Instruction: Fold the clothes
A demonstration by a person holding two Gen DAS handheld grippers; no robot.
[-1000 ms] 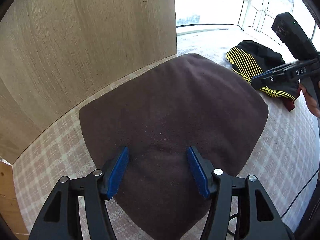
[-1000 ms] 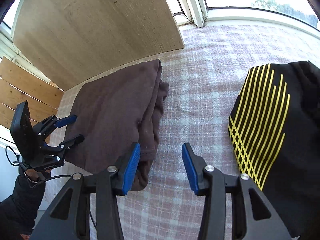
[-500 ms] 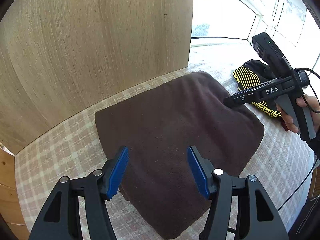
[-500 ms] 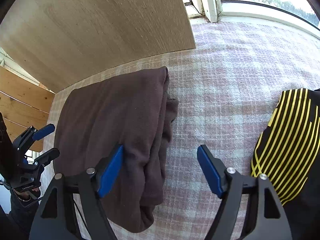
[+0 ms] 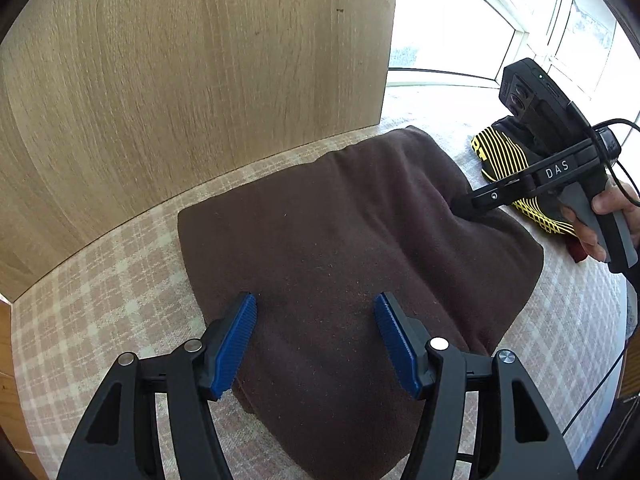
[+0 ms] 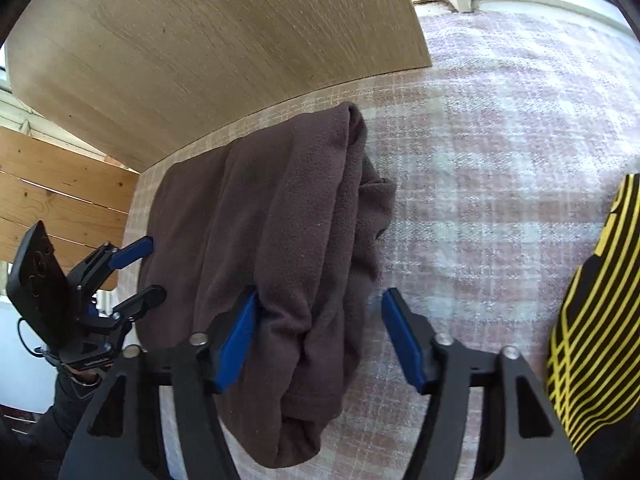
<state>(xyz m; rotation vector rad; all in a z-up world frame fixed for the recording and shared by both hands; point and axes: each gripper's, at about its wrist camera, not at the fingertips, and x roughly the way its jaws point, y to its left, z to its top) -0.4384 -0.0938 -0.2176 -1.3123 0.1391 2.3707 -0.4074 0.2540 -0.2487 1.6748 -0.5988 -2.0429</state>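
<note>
A black garment with yellow stripes (image 6: pixel 592 320) lies near our right side, apart from the folded brown fleece (image 5: pixel 340 248), and nothing blocks the way to either. Both rest on a pink-and-cream checked cloth (image 6: pixel 500 160) over a surface we cannot identify, beneath a wooden panel (image 5: pixel 180 60) and bright windows (image 5: pixel 460 32). Our left tongs (image 5: pixel 316 336) hang spread above the fleece's near part, empty. Our right tongs (image 6: pixel 320 340) are closing around its bunched right edge, one pad against the cloth.
</note>
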